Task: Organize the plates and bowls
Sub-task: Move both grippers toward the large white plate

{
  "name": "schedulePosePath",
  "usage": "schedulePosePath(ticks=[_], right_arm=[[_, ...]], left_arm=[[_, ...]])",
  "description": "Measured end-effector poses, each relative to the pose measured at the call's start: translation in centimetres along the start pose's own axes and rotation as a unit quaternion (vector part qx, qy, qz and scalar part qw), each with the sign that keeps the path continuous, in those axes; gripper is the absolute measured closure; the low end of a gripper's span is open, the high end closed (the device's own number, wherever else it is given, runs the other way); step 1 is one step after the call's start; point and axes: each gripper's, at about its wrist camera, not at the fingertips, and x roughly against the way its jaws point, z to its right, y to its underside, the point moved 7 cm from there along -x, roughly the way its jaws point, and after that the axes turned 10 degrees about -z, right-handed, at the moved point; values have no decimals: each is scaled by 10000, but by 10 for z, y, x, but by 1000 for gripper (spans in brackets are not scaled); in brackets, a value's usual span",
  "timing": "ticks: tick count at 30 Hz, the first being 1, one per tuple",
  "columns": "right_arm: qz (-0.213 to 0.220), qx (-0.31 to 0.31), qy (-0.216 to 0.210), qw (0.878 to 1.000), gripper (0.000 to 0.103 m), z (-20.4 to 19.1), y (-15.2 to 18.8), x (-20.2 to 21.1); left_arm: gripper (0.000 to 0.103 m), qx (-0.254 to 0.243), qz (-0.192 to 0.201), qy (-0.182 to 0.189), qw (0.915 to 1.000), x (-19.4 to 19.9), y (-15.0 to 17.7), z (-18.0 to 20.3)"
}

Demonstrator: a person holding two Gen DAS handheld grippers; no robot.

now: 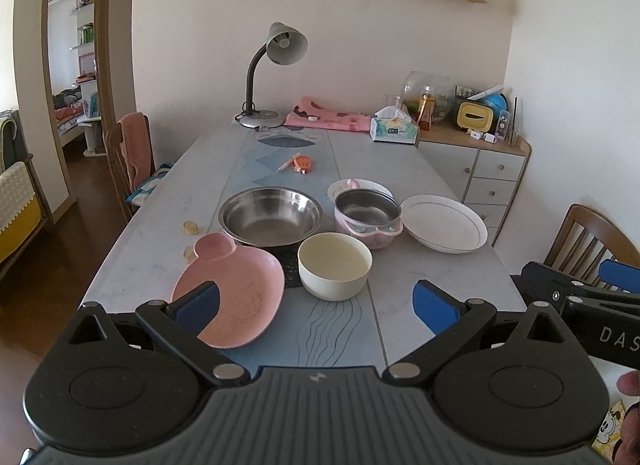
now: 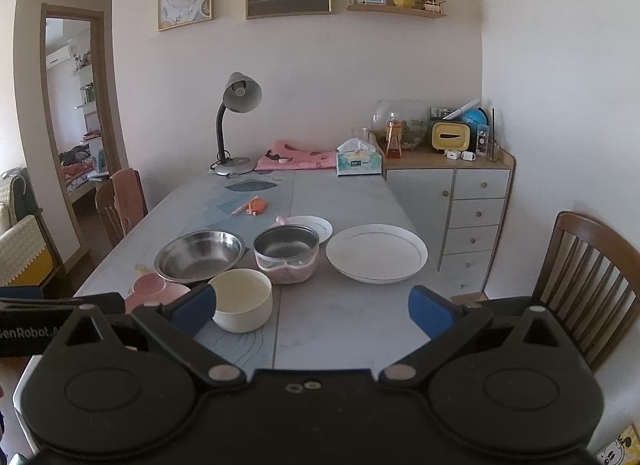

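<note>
Sitting mid-table (image 1: 420, 265): matte cream bowl (image 1: 334, 265), round and deep. Shiny steel basin (image 1: 271, 215) lying at its 11 o'clock, pink steel-lined pot (image 1: 370, 217) at 1, glossy white plate (image 1: 444, 223) at 2, pink plastic plate (image 1: 236, 293) at 9, its edge dipping behind one blue pad. Left gripper (image 1: 316, 305) and right gripper (image 2: 312, 309) both hovering near the table's front edge, gaping wide, grabbing nothing.
</note>
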Motion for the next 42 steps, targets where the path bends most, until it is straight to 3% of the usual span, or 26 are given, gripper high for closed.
schedulePosePath(ticks=[24,34,42], right_arm=[[224,412,-17,9989,0,-3,-13,-8],[108,563,-152,9982,0,30,-32,-46],[-185,727,-451,9962,1,69,-58,-100]], left_arm=[[0,-15,-164,97,9998,-19,-15,10],[0,117,-134,-9,9998,-56,-42,41],[0,365,-307,-186,9987,-108,-67,74]])
